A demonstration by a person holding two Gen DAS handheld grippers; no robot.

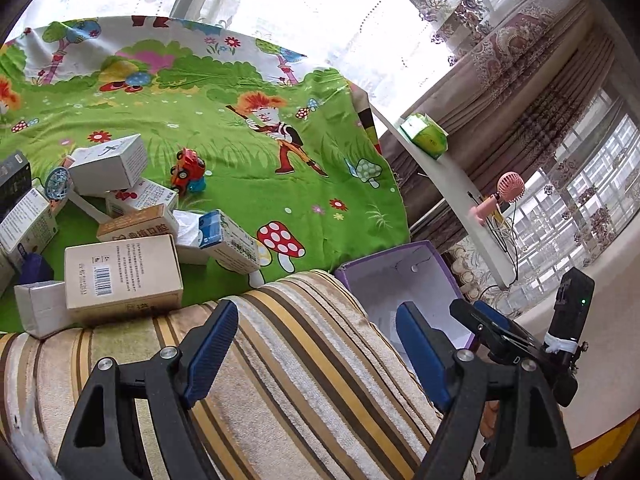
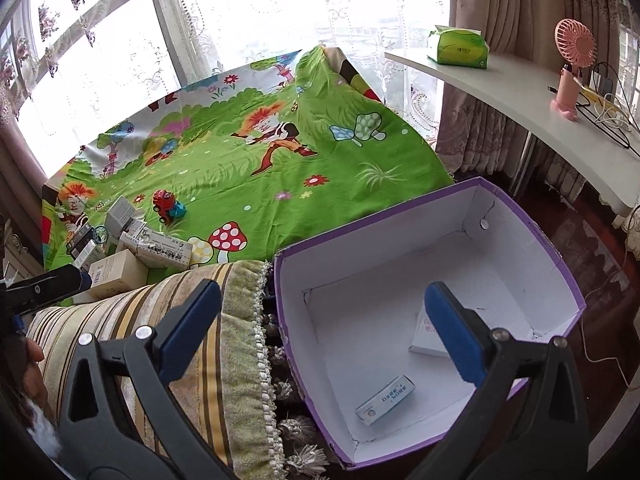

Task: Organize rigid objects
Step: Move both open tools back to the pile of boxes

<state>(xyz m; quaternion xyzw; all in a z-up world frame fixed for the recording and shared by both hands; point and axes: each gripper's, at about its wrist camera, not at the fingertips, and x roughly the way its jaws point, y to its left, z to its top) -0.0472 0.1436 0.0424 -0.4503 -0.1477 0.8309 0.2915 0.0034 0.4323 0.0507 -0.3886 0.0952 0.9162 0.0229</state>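
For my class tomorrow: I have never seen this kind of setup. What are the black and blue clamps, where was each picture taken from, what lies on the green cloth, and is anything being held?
No robot: a person holds a two-fingered clamp tool in each hand, each with a fisheye camera looking along its fingers. One picture comes from the left tool, the other from the right tool. Both stand open and hold nothing. On the cartoon cloth lie a pile of small cartons and a red toy car. The purple box beside it already contains two small packets.
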